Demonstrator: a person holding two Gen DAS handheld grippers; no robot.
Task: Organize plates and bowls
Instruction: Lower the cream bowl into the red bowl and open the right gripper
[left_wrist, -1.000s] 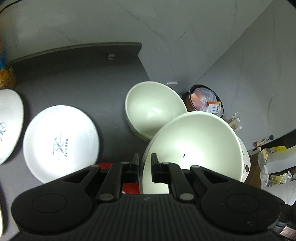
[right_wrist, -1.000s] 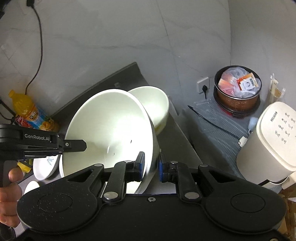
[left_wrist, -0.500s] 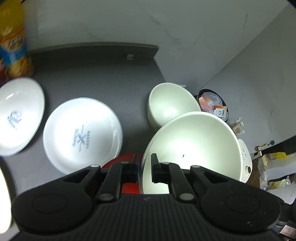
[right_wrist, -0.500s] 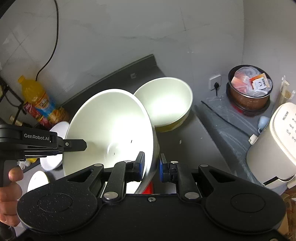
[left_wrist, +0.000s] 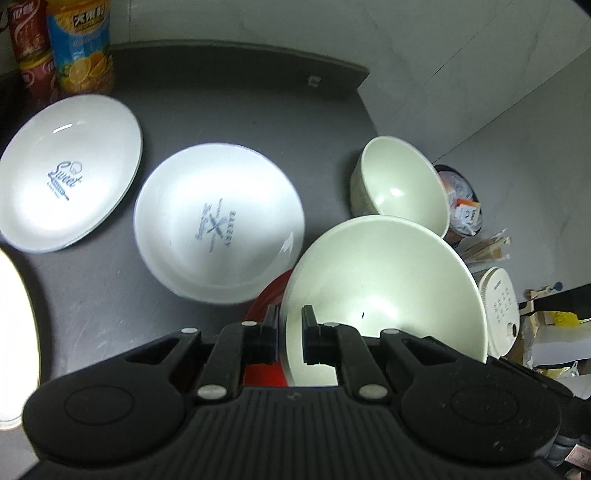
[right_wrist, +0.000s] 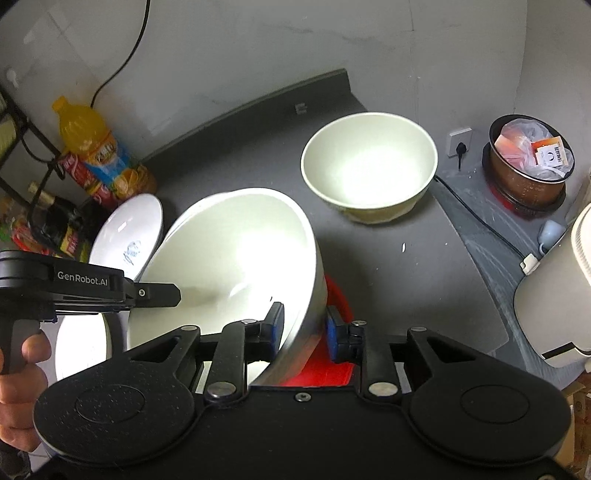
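Observation:
A large white bowl (left_wrist: 384, 288) hangs tilted over the dark counter (left_wrist: 229, 110). My left gripper (left_wrist: 288, 332) is shut on its near rim. In the right wrist view the same bowl (right_wrist: 236, 258) has its wall between the fingers of my right gripper (right_wrist: 306, 328). Those jaws stand slightly apart from the wall, open. The left gripper (right_wrist: 162, 295) shows at the bowl's left rim, held by a hand (right_wrist: 22, 369). A smaller cream bowl (right_wrist: 369, 170) sits upright further back. Two white printed plates (left_wrist: 218, 221) (left_wrist: 70, 173) lie to the left. A red item (right_wrist: 336, 299) lies under the held bowl.
An orange juice bottle (right_wrist: 99, 151) and other bottles stand at the back left by a wire rack. Off the counter's right edge sit a lined waste bin (right_wrist: 528, 162), a white appliance (right_wrist: 554, 295) and a black cable (right_wrist: 476, 218). Another bright plate (left_wrist: 14, 332) lies at far left.
The held bowl has drawn back and left from the small bowl, bringing the plates and bottles into view. My right jaws have widened and the bowl now tilts between them.

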